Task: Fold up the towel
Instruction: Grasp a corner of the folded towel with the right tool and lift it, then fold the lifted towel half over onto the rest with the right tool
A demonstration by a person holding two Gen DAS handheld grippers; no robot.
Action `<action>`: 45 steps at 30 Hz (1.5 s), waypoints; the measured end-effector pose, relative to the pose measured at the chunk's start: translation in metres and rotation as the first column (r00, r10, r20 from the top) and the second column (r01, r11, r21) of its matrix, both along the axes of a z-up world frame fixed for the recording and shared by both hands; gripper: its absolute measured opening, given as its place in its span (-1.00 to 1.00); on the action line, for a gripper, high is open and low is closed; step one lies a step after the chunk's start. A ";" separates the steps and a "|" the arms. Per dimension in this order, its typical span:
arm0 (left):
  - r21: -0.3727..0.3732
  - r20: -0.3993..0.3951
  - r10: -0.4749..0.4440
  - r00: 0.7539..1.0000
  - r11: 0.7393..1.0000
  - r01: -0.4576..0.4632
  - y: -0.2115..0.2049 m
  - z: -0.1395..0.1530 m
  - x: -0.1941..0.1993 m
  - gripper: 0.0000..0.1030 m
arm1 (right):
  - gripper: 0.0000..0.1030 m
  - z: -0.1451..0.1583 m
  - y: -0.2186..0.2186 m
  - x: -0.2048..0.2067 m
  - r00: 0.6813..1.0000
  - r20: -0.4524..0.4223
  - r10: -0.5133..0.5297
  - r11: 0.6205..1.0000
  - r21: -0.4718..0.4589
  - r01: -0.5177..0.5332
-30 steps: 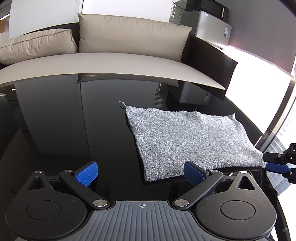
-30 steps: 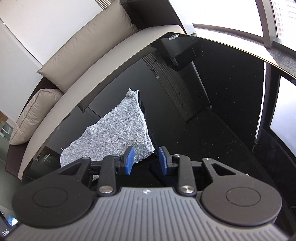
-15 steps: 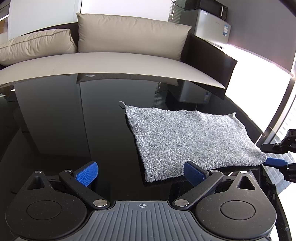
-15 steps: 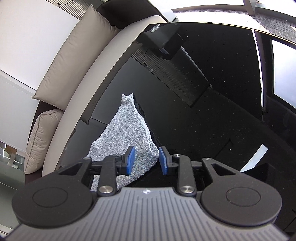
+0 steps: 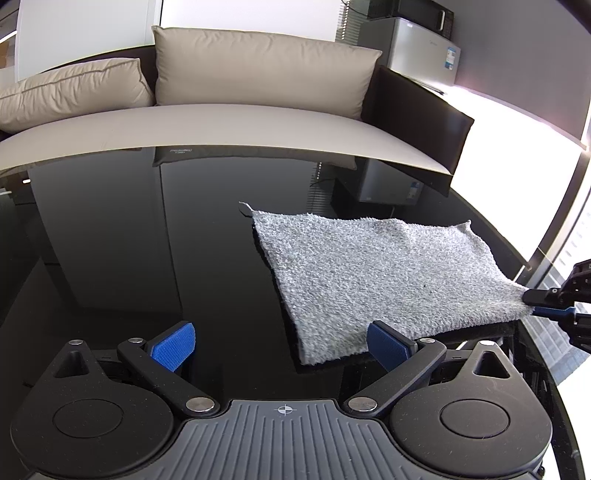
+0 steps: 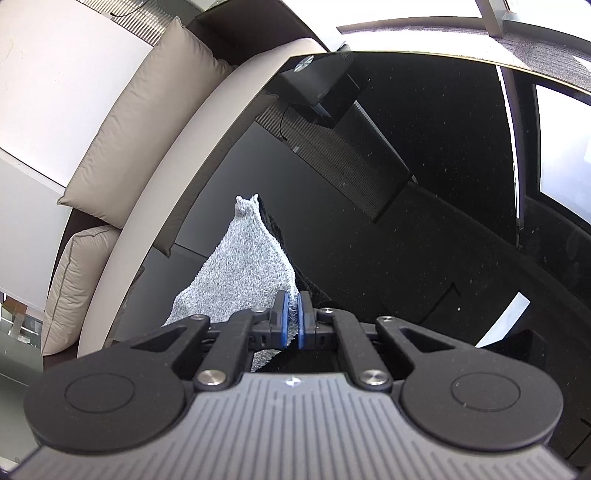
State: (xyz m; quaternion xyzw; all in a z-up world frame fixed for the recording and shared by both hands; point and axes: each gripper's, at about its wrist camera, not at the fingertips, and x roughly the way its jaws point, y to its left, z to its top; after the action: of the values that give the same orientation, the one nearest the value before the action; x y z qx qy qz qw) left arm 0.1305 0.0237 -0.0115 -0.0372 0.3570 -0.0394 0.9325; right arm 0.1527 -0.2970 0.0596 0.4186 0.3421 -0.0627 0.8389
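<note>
Grey towel (image 5: 384, 280) lying flat on glossy black table (image 5: 110, 258), w/ right gripper (image 6: 291, 319) clamped on its near right corner, pads pressed onto the cloth, & left gripper (image 5: 280, 343) held wide apart just short of towel's near edge.

The worktop (image 5: 110, 240) is black, glossy and mirror-like; it reflects the room. Behind its far edge stands a sofa (image 5: 229, 125) with a beige seat, two beige cushions (image 5: 258, 70) and a dark armrest (image 5: 417, 122). Right of the sofa, a silver fridge (image 5: 424, 48) carries a black microwave (image 5: 421, 13). The wall (image 5: 88, 33) behind is white. Strong daylight enters from windows (image 5: 524, 147) on the right.
</note>
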 end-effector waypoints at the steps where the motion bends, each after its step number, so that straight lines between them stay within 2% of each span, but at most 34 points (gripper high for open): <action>1: -0.001 0.001 0.001 1.000 1.000 -0.001 0.001 0.000 0.000 0.91 | -0.91 0.002 -0.002 -0.002 1.000 0.008 -0.009 1.000 -0.008 0.009; 10: -0.009 0.009 0.011 1.000 1.000 -0.011 0.005 0.004 0.000 0.92 | -0.91 0.010 -0.013 -0.014 0.998 0.019 -0.064 0.995 -0.081 0.065; 15: -0.015 0.012 0.029 1.000 0.999 -0.028 0.011 0.006 0.001 0.92 | -0.91 0.019 -0.002 -0.011 0.997 0.069 -0.040 0.992 -0.119 0.048; 21: -0.024 0.017 0.063 0.998 0.998 -0.062 0.021 0.010 0.000 0.92 | -0.91 0.024 0.009 -0.002 0.993 0.114 -0.028 0.992 -0.115 0.041; 25: -0.034 0.017 0.088 0.996 0.996 -0.088 0.030 0.012 -0.001 0.92 | -0.91 0.035 0.032 0.008 0.981 0.183 0.057 0.991 -0.133 -0.033; 29: -0.042 0.019 0.112 0.993 0.993 -0.111 0.041 0.014 -0.001 0.92 | -0.91 0.045 0.073 0.018 0.938 0.261 0.229 0.965 -0.184 -0.185; 30: -0.045 0.019 0.121 0.992 0.992 -0.120 0.044 0.015 -0.001 0.92 | -0.91 0.047 0.086 0.019 0.914 0.284 0.290 0.949 -0.211 -0.235; 32: -0.051 0.017 0.137 0.990 0.989 -0.136 0.050 0.015 -0.001 0.93 | -0.91 0.050 0.111 0.018 0.858 0.302 0.415 0.900 -0.274 -0.338; 34: -0.060 0.015 0.158 0.987 0.986 -0.157 0.058 0.017 -0.001 0.93 | -0.91 0.050 0.138 0.018 0.790 0.263 0.554 0.818 -0.353 -0.455; 36: -0.065 0.016 0.177 0.984 0.982 -0.176 0.063 0.018 -0.001 0.93 | -0.91 0.042 0.156 0.018 0.745 0.212 0.632 0.755 -0.385 -0.531; 37: -0.069 0.015 0.183 0.983 0.981 -0.182 0.065 0.018 -0.001 0.93 | -0.91 0.037 0.162 0.018 0.734 0.190 0.652 0.737 -0.386 -0.555; 41: -0.081 0.013 0.189 0.982 0.979 -0.187 0.069 0.020 -0.001 0.93 | -0.91 0.029 0.169 0.016 0.727 0.147 0.671 0.715 -0.386 -0.582; 45: -0.079 0.013 0.183 0.983 0.980 -0.182 0.067 0.021 0.001 0.93 | -0.91 0.029 0.167 0.010 0.727 0.163 0.667 0.720 -0.392 -0.573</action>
State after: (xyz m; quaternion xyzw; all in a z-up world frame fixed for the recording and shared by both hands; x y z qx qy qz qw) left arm 0.1317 0.0911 0.0093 -0.1054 0.3410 0.0322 0.9336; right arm 0.1627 -0.1298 0.0889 0.1427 0.3208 0.2340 0.9066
